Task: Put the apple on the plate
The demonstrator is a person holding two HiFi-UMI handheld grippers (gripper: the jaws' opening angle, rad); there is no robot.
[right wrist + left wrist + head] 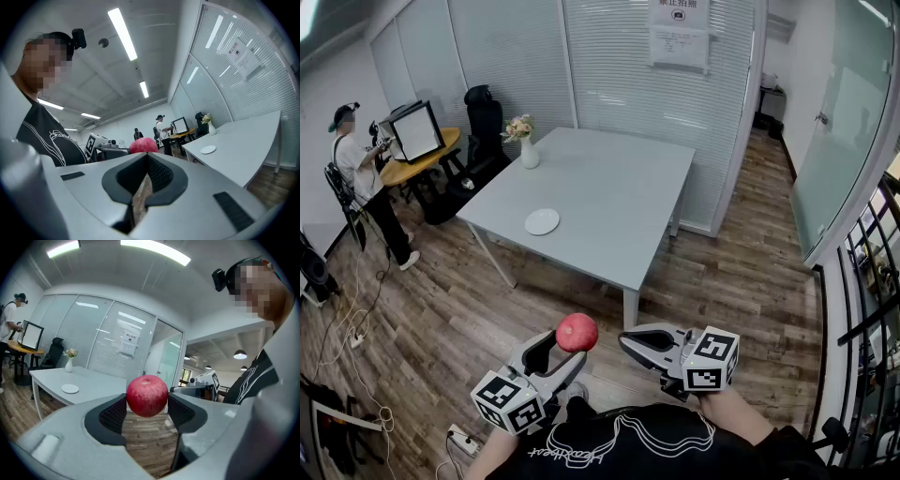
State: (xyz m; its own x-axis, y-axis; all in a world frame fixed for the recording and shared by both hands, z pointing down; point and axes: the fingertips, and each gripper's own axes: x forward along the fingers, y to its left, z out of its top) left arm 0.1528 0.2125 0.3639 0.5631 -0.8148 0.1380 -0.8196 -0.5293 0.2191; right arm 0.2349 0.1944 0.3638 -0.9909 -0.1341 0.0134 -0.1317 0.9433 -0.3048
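Observation:
A red apple point(577, 332) is pinched between the pads of my left gripper point(567, 349), low in the head view and well short of the table. In the left gripper view the apple point(147, 395) fills the gap between both pads of that gripper point(147, 403). The small white plate point(542, 221) lies on the grey table point(609, 197) near its left edge, and shows far off as the plate point(70, 388) and the plate point(207, 149). My right gripper point(627, 340) is beside the apple point(143, 146), its tips point(146, 157) together and holding nothing.
A white vase with flowers point(528, 148) stands at the table's far left corner. Wood floor separates me from the table. A person point(358, 167) stands at a round desk with a monitor point(417, 131) at the far left; cables and a power strip point(461, 439) lie on the floor.

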